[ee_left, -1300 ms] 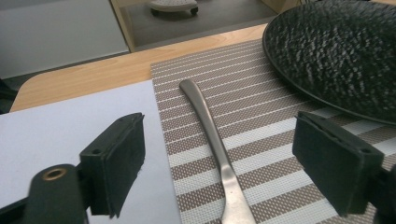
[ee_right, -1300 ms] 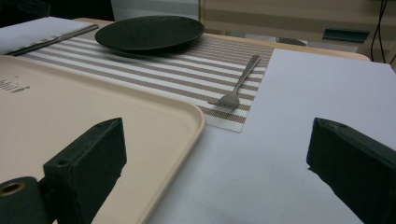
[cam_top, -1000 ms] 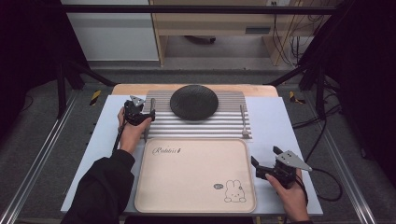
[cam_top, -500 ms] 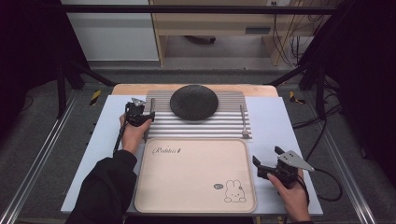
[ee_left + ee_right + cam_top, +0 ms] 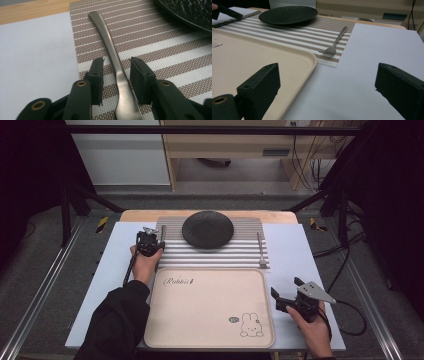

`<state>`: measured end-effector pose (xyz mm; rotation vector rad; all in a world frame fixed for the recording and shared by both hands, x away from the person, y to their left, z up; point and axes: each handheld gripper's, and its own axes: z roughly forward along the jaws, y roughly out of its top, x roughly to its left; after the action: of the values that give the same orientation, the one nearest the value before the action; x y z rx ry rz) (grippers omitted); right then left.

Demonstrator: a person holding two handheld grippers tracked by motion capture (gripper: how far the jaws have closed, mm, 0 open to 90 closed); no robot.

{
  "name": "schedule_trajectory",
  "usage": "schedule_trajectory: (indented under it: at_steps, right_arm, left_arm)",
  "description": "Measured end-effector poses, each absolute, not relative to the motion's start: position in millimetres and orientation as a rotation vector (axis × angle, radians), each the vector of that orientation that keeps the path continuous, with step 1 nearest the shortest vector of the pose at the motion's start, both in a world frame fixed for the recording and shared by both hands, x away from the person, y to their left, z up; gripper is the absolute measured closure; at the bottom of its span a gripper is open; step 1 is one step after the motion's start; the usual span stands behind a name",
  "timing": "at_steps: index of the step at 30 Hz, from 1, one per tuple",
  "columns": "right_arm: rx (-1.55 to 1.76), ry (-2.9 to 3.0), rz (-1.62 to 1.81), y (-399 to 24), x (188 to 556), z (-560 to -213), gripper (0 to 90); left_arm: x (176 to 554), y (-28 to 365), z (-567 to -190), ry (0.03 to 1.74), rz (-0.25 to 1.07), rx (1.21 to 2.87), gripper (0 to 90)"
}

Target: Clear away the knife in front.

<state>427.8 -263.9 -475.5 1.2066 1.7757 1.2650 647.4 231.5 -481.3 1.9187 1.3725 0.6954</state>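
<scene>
- Closing in on a metal utensil handle (image 5: 113,53), your left gripper (image 5: 117,75) is sitting low over the left edge of the striped placemat (image 5: 240,255); its jaws have just been narrowing.
- You are keeping the handle between the two black pads (image 5: 97,75), but a small gap is showing on each side, so they are not yet pressing on it.
- That handle is lying flat on the placemat, just inside its left edge, beside the black plate (image 5: 207,229).
- Your right gripper (image 5: 292,297) is resting on the pale table cover (image 5: 295,245) just right of the beige tray (image 5: 210,305), its jaws standing wide apart and holding nothing.
- You are leaving a fork (image 5: 334,41) lying near the placemat's right edge, well apart from both grippers.
</scene>
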Motion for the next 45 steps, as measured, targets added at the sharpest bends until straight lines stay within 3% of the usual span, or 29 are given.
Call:
schedule_trajectory:
  at_steps: [5, 15, 29, 45]
  right_arm:
    - [1.21, 1.769, 1.266, -265.3, 428.2, -475.1, 6.4]
    - [1.215, 1.773, 1.262, -266.0, 427.7, -475.7, 6.4]
    - [1.221, 1.772, 1.272, -266.1, 428.2, -474.9, 6.5]
    - [1.211, 1.778, 1.268, -263.7, 428.5, -474.2, 6.3]
  left_arm:
    - [648.6, 230.1, -481.9, 1.356, 0.688, 1.923, 73.2]
    - [648.4, 228.7, -482.0, 1.343, 0.707, 1.939, 79.8]
    - [637.1, 232.5, -470.3, 1.307, 0.707, 1.939, 80.1]
    - [551.5, 214.1, -433.2, 1.108, 0.639, 1.918, 80.1]
